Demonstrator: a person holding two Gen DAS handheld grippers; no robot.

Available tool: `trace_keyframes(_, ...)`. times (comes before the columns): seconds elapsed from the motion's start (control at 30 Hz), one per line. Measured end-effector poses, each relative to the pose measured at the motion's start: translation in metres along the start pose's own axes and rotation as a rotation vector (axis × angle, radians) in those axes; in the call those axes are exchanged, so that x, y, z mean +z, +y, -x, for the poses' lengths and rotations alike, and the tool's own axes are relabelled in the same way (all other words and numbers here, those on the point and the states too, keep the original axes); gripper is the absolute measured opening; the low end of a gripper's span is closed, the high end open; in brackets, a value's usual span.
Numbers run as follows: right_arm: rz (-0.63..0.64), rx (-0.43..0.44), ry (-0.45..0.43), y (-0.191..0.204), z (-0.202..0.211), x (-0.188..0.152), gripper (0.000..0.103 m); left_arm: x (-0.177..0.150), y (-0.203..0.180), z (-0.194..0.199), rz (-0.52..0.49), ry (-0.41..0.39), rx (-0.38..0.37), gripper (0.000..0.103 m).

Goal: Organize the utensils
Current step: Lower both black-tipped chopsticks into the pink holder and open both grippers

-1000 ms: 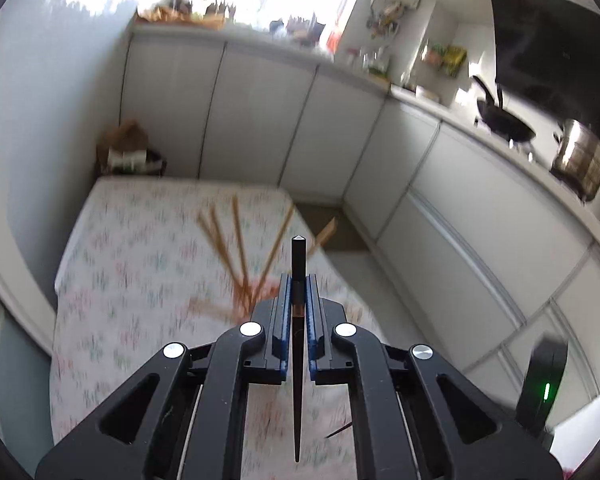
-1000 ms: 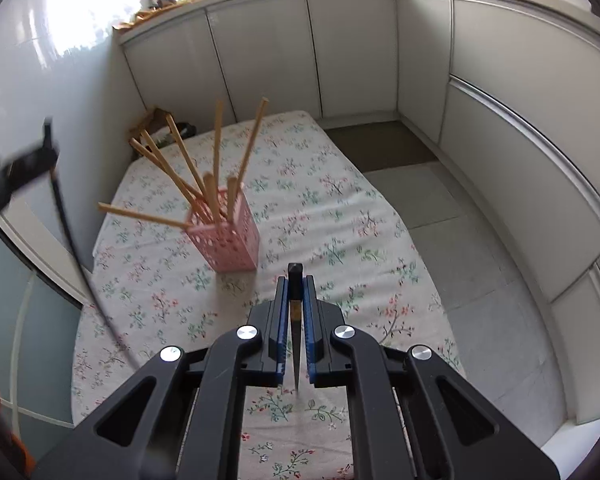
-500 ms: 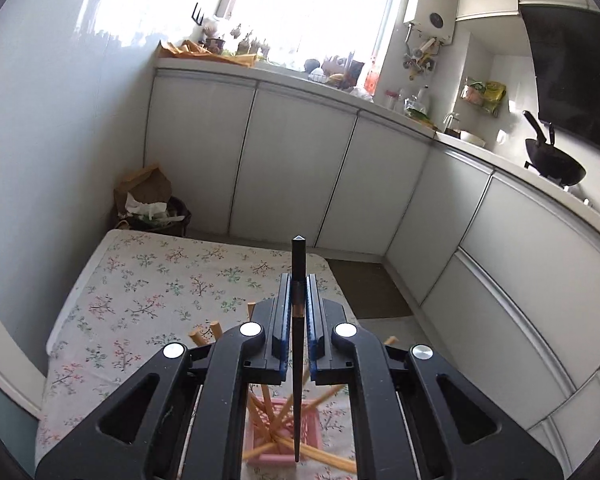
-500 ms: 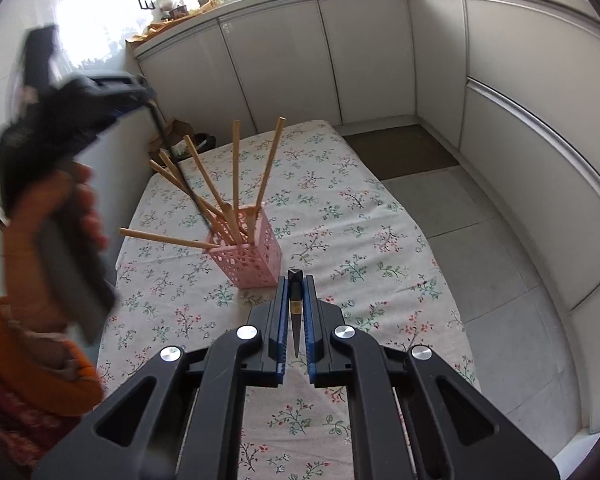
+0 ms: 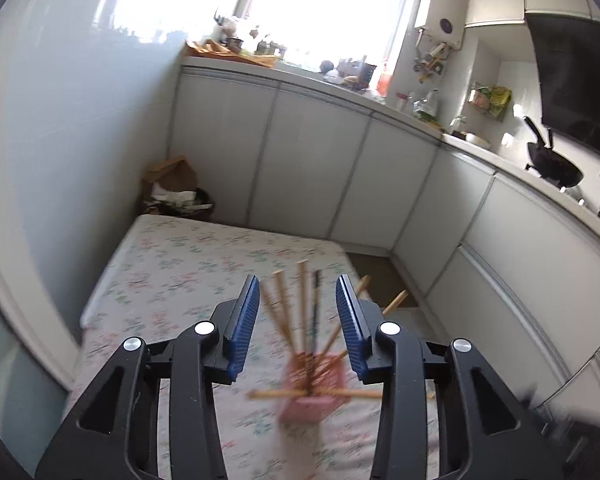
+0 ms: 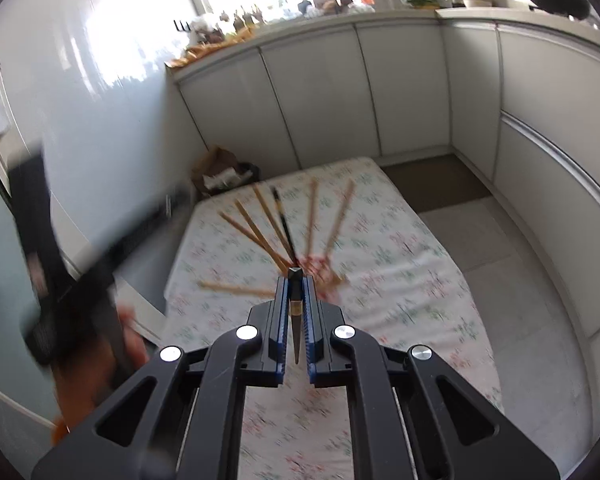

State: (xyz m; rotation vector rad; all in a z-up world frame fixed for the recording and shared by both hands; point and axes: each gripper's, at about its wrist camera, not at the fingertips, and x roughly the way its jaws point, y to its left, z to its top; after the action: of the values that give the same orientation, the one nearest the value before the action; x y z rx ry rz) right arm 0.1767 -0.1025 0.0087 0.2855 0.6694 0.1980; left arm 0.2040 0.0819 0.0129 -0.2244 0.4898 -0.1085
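Tongs first: my right gripper is clamped tight on a dark chopstick, a thin tapered stick whose blunt end pokes out just past the pads and whose point runs back toward me. My left gripper is opening, and nothing sits between its blue pads; they frame the holder without touching anything.

Beyond both grippers stands the pink lattice holder on the flowered tablecloth, near the table's close edge. Wooden chopsticks fan up out of the holder, one lies almost level across its rim, and a second dark chopstick stands among them. Past the holder the cloth runs on to white cabinets, with a bag of rubbish in the corner.

Such a stick is, I judge, light, stiff and slick; gripped near its thick end it stays steady, though it may pivot in the pads. The holder looks light and could tip if I knock the fanned sticks.
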Motion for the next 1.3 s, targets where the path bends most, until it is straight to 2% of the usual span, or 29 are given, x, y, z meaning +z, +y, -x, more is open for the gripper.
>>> trace_keyframes(0.13,-0.014,-0.004,-0.057,0.015,0.001,0.038,0.007,-0.01,0.018,0.009,0.012,0.031,0.018,0.037)
trace_keyframes(0.23,-0.007,-0.058,-0.117,0.021,-0.007,0.06,0.007,-0.016,0.029,0.01,0.025,0.046,0.023,0.038)
trace_keyframes(0.33,-0.008,-0.104,-0.118,0.02,-0.03,0.072,0.007,-0.022,0.036,0.009,0.036,0.059,0.02,0.038)
trace_keyframes(0.5,-0.014,-0.141,-0.106,0.012,-0.069,0.069,0.007,-0.031,0.044,0.005,0.043,0.071,0.027,0.038)
trace_keyframes(0.77,-0.008,-0.157,-0.029,0.004,-0.129,0.036,0.009,-0.05,0.055,-0.016,0.077,0.129,0.035,0.038)
trace_keyframes(0.83,0.002,-0.158,-0.028,0.007,-0.133,0.033,0.016,-0.051,0.056,-0.016,0.073,0.132,0.039,0.038)
trace_keyframes(0.87,0.006,-0.154,-0.033,0.007,-0.131,0.032,0.022,-0.05,0.057,-0.015,0.075,0.129,0.039,0.038)
trace_keyframes(0.9,0.007,-0.155,-0.045,0.009,-0.127,0.032,0.033,-0.049,0.058,-0.012,0.08,0.123,0.038,0.038)
trace_keyframes(0.93,0.005,-0.157,-0.058,0.01,-0.121,0.034,0.037,-0.048,0.059,-0.009,0.083,0.118,0.037,0.038)
trace_keyframes(1.0,-0.003,-0.15,-0.065,0.01,-0.11,0.035,0.037,-0.046,0.056,-0.003,0.082,0.108,0.036,0.04)
trace_keyframes(1.07,-0.005,-0.146,-0.08,0.011,-0.097,0.035,0.041,-0.044,0.053,0.003,0.08,0.1,0.034,0.044)
trace_keyframes(1.13,-0.009,-0.15,-0.111,0.009,-0.08,0.032,0.055,-0.043,0.047,0.011,0.078,0.087,0.029,0.053)
trace_keyframes(1.3,-0.064,-0.152,-0.129,-0.007,-0.044,0.024,0.066,-0.05,0.035,0.028,0.066,0.089,0.013,0.056)
